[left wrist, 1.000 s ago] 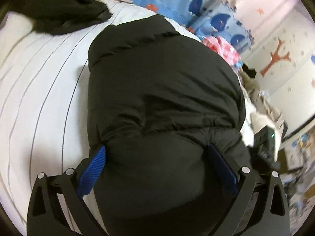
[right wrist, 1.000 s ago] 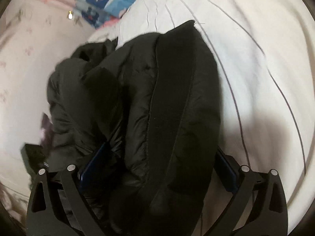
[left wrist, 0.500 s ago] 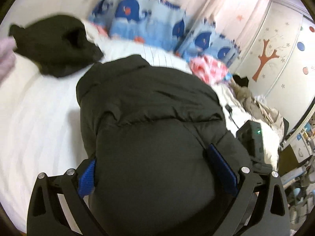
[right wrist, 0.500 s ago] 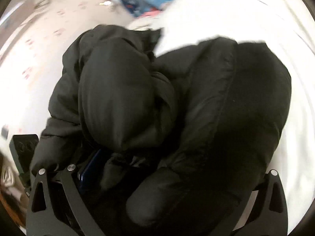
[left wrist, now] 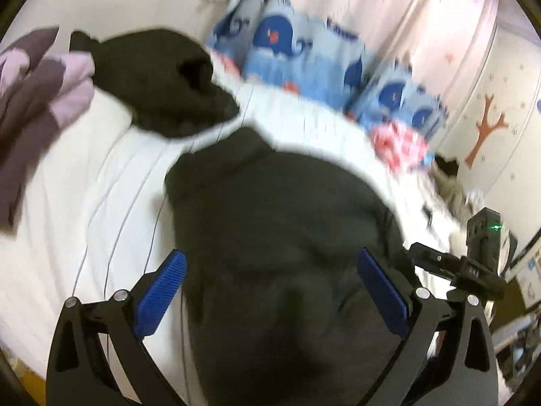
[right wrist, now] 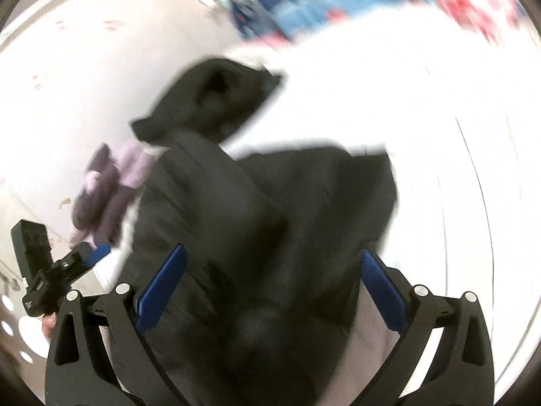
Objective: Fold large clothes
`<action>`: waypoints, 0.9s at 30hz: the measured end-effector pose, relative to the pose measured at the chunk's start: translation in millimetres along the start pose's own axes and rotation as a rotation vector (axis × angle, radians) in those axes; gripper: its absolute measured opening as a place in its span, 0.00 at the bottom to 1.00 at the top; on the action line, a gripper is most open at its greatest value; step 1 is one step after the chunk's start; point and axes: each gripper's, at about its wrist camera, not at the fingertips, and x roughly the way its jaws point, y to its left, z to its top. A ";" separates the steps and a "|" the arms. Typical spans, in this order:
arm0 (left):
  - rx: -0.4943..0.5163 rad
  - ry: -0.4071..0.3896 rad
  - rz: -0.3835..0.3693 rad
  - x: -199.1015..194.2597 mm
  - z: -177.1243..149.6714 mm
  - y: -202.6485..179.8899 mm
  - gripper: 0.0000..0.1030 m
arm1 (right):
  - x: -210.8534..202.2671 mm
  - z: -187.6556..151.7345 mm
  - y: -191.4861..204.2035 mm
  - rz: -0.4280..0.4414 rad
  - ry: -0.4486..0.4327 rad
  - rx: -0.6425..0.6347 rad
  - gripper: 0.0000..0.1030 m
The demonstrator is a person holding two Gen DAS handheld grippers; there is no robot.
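A folded black puffer jacket (left wrist: pixel 280 237) lies on the white striped bed (left wrist: pixel 84 203). My left gripper (left wrist: pixel 270 280) is open, its blue pads (left wrist: pixel 162 291) wide apart on either side of the jacket's near end. In the right wrist view the same jacket (right wrist: pixel 263 230) fills the middle, blurred. My right gripper (right wrist: pixel 270 284) is open too, its pads (right wrist: pixel 162 287) spread at both sides of the bundle. Whether either gripper touches the jacket is hidden by the fabric.
A second black garment (left wrist: pixel 162 77) lies further up the bed, also in the right wrist view (right wrist: pixel 216 98). A purple garment (left wrist: pixel 37 101) lies at the left edge. Blue whale pillows (left wrist: pixel 304 57) and a pink item (left wrist: pixel 399 142) stand at the bed's head.
Both grippers have pulled back and tilted up from the jacket. The pads, sunk in the fabric before, now stand free at its sides. Both views are motion-blurred.
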 end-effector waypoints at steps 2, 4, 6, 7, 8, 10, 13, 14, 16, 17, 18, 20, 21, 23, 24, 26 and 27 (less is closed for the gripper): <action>-0.012 -0.035 0.005 16.3 19.8 -2.7 0.94 | 21.8 27.0 23.8 0.010 -0.002 -0.072 0.94; -0.033 -0.018 -0.013 41.1 31.6 -2.5 0.94 | 71.4 50.7 45.6 -0.003 0.013 -0.099 0.94; -0.049 0.058 -0.008 77.6 30.7 -1.1 0.94 | 110.1 48.9 13.4 -0.089 0.092 -0.002 0.94; -0.052 0.086 0.005 89.8 27.3 -1.1 0.94 | 127.0 31.5 -2.2 -0.067 0.117 0.066 0.94; -0.053 0.103 0.007 98.7 23.4 -1.2 0.94 | 129.5 13.7 -18.7 -0.029 0.139 0.133 0.94; -0.010 0.105 -0.049 96.9 12.3 -8.2 0.94 | 108.6 -33.2 -38.3 0.017 0.156 0.151 0.94; 0.095 0.168 -0.119 96.4 -3.2 -24.3 0.94 | 75.4 -75.8 -27.6 0.069 0.168 0.056 0.94; 0.133 0.180 -0.125 94.8 -9.1 -28.2 0.94 | 69.8 -76.9 -22.0 0.056 0.181 0.034 0.94; 0.233 0.214 -0.104 98.2 -16.9 -41.6 0.94 | 54.1 -72.4 -34.7 0.041 0.197 0.065 0.94; 0.266 0.223 -0.079 97.5 -17.3 -46.4 0.94 | 42.6 -67.2 -41.5 0.021 0.170 0.089 0.94; 0.264 0.225 -0.077 93.5 -18.1 -47.0 0.94 | 13.9 -62.9 -61.5 0.005 0.119 0.122 0.94; 0.215 0.219 -0.116 82.0 -11.3 -41.8 0.94 | -19.9 -53.7 -74.5 -0.023 0.024 0.184 0.94; 0.179 0.202 -0.135 71.3 -7.2 -36.6 0.94 | -38.3 -45.2 -72.5 -0.056 -0.046 0.181 0.94; 0.144 0.161 -0.141 63.2 3.8 -29.7 0.94 | -46.5 -18.0 -52.4 -0.065 -0.108 0.109 0.94; 0.126 0.131 -0.122 59.7 12.5 -25.0 0.94 | -42.6 0.3 -34.0 -0.043 -0.121 0.058 0.94; 0.061 0.081 -0.092 56.3 27.8 -14.8 0.94 | -16.0 30.7 1.2 -0.004 -0.132 -0.030 0.94; 0.005 0.049 -0.086 55.9 36.9 -7.8 0.94 | 5.6 49.2 20.4 0.009 -0.120 -0.082 0.94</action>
